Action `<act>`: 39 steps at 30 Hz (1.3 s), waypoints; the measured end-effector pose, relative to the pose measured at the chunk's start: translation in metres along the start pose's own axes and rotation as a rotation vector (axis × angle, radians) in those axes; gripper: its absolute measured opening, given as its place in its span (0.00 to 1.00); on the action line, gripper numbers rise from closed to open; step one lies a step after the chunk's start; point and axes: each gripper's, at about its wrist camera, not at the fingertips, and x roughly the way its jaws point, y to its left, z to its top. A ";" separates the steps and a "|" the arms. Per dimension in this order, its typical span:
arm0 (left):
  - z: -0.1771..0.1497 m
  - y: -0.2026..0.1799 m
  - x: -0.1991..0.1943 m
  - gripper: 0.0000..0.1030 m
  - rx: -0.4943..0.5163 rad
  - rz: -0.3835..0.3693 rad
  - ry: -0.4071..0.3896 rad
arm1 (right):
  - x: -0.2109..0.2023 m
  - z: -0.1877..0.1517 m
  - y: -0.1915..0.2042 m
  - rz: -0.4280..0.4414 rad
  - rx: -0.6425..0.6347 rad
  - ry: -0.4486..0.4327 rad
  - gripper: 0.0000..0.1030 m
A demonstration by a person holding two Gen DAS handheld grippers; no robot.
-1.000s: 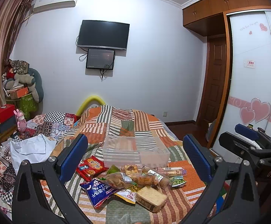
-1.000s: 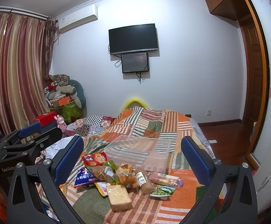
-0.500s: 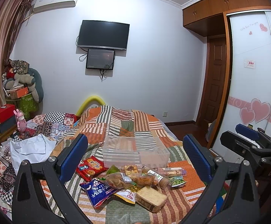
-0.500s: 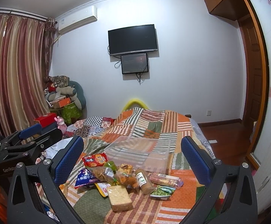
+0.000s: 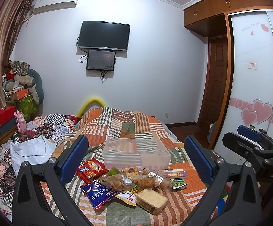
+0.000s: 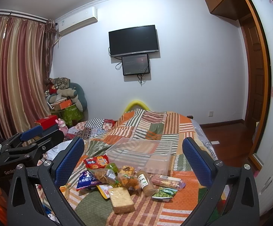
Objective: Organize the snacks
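Observation:
A heap of snack packets lies on the striped patchwork bedspread [image 5: 132, 126]: a blue bag [image 5: 97, 192], a red bag [image 5: 91, 169], a wrapped pale cake block [image 5: 152, 200], a green pea packet [image 5: 178, 183], a long biscuit sleeve [image 6: 167, 181]. Just behind the heap stands an empty clear plastic bin [image 5: 136, 155] [image 6: 141, 154]. My left gripper [image 5: 136, 160] hovers open above and before the heap, holding nothing. My right gripper [image 6: 133, 161] is open too, also above the snacks, and shows as a dark frame [image 5: 253, 148] at the right of the left wrist view.
Crumpled white cloth [image 5: 31, 151] and patterned quilts lie on the bed's left. Boxes, a pink toy [image 5: 20, 121] and piled cushions [image 5: 23, 82] fill the left corner. A wardrobe with heart decals [image 5: 258, 94], a wooden door and bare floor are on the right.
Both views have shifted very slightly; the snacks, bin and open jaws are as before.

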 end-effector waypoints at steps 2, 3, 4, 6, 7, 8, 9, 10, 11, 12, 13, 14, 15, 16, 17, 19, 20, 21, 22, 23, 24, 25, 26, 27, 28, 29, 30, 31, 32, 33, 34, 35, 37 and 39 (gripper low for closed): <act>0.000 0.000 0.000 1.00 0.002 -0.001 0.000 | 0.000 0.000 0.000 0.001 0.002 0.000 1.00; 0.000 0.000 0.000 1.00 0.002 0.000 -0.001 | 0.000 -0.001 0.000 0.000 0.001 -0.001 1.00; 0.000 0.000 -0.001 1.00 0.003 0.000 -0.002 | 0.000 0.000 0.000 0.001 0.002 -0.001 1.00; -0.001 -0.001 -0.001 1.00 0.004 0.001 -0.002 | 0.000 -0.001 0.000 0.002 0.002 0.000 1.00; -0.001 -0.001 -0.001 1.00 0.004 0.001 -0.002 | 0.000 -0.001 0.001 0.002 0.002 0.000 1.00; -0.001 -0.001 -0.001 1.00 0.004 0.001 -0.002 | 0.000 -0.001 0.001 0.002 0.002 0.000 1.00; -0.001 -0.001 -0.001 1.00 0.004 0.001 -0.002 | 0.000 -0.001 0.002 0.002 0.002 0.001 1.00; -0.001 -0.001 -0.001 1.00 0.004 0.001 -0.002 | 0.000 -0.001 0.001 0.001 0.003 0.000 1.00; -0.001 -0.001 -0.001 1.00 0.005 0.001 -0.001 | 0.000 -0.002 0.001 0.002 0.003 0.000 1.00; -0.001 -0.001 -0.001 1.00 0.005 0.000 -0.001 | 0.000 -0.002 0.001 0.002 0.003 0.000 1.00; -0.001 -0.001 -0.001 1.00 0.005 0.001 -0.002 | 0.000 -0.002 0.001 0.003 0.004 0.001 1.00; -0.001 0.000 -0.001 1.00 0.005 0.003 -0.001 | 0.000 -0.002 0.001 0.003 0.005 0.001 1.00; -0.001 0.000 -0.001 1.00 0.006 0.003 0.000 | 0.000 -0.002 0.002 0.003 0.006 0.001 1.00; -0.001 0.001 -0.001 1.00 0.005 0.003 0.000 | 0.000 -0.002 0.003 0.005 0.007 0.003 1.00; -0.002 0.001 -0.001 1.00 0.005 0.004 0.001 | 0.001 -0.002 0.002 0.006 0.008 0.004 1.00; -0.002 0.001 -0.001 1.00 0.007 0.005 0.002 | 0.001 -0.003 0.002 0.007 0.009 0.006 1.00; -0.002 0.001 -0.001 1.00 0.007 0.006 0.003 | 0.003 -0.003 0.001 0.008 0.010 0.007 1.00; -0.002 0.001 -0.001 1.00 0.009 0.007 0.004 | 0.003 -0.003 0.001 0.007 0.011 0.008 1.00; -0.003 0.002 -0.001 1.00 0.010 0.007 0.005 | 0.004 -0.003 0.001 0.007 0.011 0.010 1.00; -0.003 0.002 -0.001 1.00 0.011 0.006 0.007 | 0.005 -0.003 0.001 0.006 0.012 0.012 1.00; -0.003 0.003 -0.001 1.00 0.012 0.001 0.010 | 0.006 -0.003 0.001 0.007 0.013 0.015 1.00; -0.003 0.004 -0.001 1.00 0.012 -0.005 0.015 | 0.007 -0.004 0.001 0.014 0.014 0.020 1.00; -0.003 0.006 -0.001 1.00 0.011 -0.009 0.019 | 0.008 -0.005 0.000 0.026 0.016 0.028 1.00; -0.003 0.008 0.000 1.00 0.008 -0.011 0.023 | 0.010 -0.005 0.001 0.032 0.019 0.035 1.00; -0.003 0.009 0.001 1.00 0.007 -0.011 0.029 | 0.011 -0.006 0.001 0.029 0.021 0.039 1.00; -0.003 0.011 0.001 1.00 0.007 -0.011 0.036 | 0.012 -0.007 0.001 0.023 0.020 0.043 1.00; -0.004 0.014 0.002 1.00 0.007 -0.010 0.045 | 0.014 -0.008 0.001 0.019 0.018 0.047 1.00; -0.005 0.016 0.004 1.00 0.008 -0.010 0.054 | 0.016 -0.009 0.000 0.018 0.018 0.053 1.00; -0.006 0.019 0.004 0.99 0.012 -0.009 0.064 | 0.017 -0.010 -0.001 0.019 0.018 0.057 1.00; -0.007 0.022 0.005 0.94 0.019 -0.004 0.075 | 0.018 -0.012 -0.002 0.018 0.019 0.059 1.00; -0.009 0.026 0.006 0.91 0.026 0.007 0.092 | 0.020 -0.013 -0.003 0.016 0.018 0.064 1.00; -0.010 0.029 0.007 0.84 0.029 0.014 0.104 | 0.021 -0.015 -0.003 0.011 0.017 0.071 1.00; -0.013 0.039 0.012 0.78 0.026 0.024 0.145 | 0.026 -0.018 -0.005 0.004 0.015 0.086 1.00; -0.019 0.051 0.015 0.74 0.010 0.032 0.185 | 0.032 -0.022 -0.006 0.003 0.017 0.111 1.00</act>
